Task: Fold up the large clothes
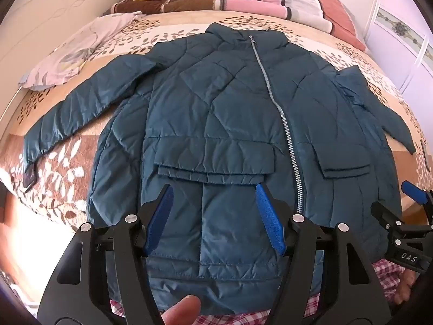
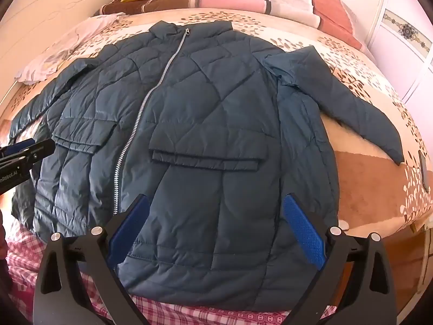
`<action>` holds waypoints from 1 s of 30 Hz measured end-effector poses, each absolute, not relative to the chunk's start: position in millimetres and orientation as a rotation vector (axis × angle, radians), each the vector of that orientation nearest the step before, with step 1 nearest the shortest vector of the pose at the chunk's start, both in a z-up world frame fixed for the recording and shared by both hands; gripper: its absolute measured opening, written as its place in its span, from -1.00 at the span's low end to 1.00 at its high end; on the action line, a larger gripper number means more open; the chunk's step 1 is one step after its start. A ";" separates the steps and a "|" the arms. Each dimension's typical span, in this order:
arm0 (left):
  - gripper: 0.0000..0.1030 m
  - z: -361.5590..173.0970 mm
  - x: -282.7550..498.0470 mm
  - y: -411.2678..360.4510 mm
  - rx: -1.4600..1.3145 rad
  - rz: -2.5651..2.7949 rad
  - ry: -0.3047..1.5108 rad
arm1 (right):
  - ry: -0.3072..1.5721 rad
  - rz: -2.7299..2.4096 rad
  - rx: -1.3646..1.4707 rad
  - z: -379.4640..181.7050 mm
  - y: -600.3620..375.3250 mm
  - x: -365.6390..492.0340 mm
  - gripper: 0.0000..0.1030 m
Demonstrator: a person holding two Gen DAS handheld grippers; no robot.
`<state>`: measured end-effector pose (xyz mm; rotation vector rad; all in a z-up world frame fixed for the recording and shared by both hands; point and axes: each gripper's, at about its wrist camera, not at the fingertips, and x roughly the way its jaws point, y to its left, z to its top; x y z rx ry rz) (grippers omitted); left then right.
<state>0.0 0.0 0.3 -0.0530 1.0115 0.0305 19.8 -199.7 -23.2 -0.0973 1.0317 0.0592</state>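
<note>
A big blue puffy coat [image 1: 216, 103] lies flat and zipped on the flowery bed [image 1: 67, 178]. The left gripper [image 1: 215, 211] and right gripper [image 2: 216, 230] hover wide open, holding nothing. The slippery coat might slide away if pinched too lightly.

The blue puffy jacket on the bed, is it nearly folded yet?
Not yet. Done: the jacket lies flat on the bed, front up, zipped shut along its zipper. In hand: nothing; the left gripper and right gripper hover above the hem, jaws wide apart. Left: both sleeves, left sleeve and right sleeve, are spread out, and the body is unfolded.
</note>
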 end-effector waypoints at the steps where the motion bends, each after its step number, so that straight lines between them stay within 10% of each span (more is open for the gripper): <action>1: 0.23 0.2 0.0 -0.1 -0.052 0.032 1.011 | 1.036 0.062 -0.093 -23.4 -200.2 20.0 0.86; 30: 0.41 -0.9 -3.8 5.3 -0.041 0.066 1.015 | 1.040 0.094 -0.069 -23.8 -200.6 14.8 0.86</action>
